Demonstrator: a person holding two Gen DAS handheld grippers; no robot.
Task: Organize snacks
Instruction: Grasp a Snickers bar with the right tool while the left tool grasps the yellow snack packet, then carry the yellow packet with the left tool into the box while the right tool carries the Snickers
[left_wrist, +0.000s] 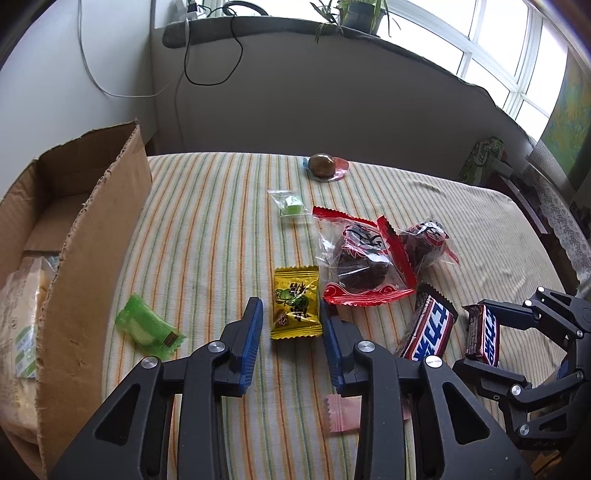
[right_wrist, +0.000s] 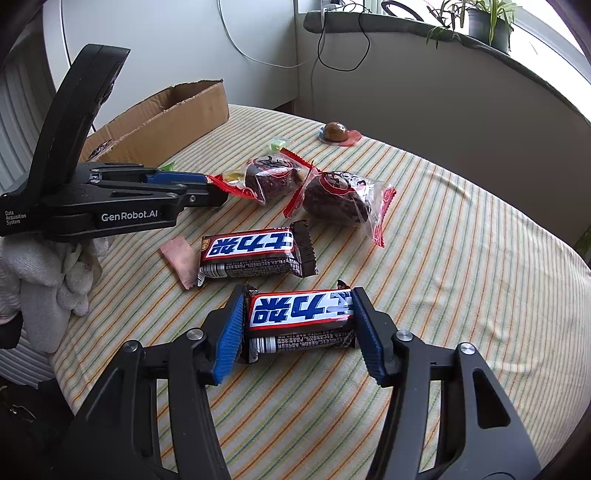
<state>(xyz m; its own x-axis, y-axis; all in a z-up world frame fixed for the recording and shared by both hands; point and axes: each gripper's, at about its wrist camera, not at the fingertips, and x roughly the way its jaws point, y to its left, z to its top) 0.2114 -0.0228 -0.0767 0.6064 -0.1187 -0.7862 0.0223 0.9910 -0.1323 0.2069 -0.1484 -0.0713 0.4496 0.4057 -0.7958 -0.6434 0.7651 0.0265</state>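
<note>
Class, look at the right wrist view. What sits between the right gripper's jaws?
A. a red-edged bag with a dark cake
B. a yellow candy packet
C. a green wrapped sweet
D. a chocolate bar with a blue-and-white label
D: the chocolate bar lies crosswise between the jaws of the right gripper, whose blue pads press its two ends.

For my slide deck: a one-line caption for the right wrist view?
Right gripper closed on a chocolate bar on the striped tablecloth, a second bar beyond.
</note>
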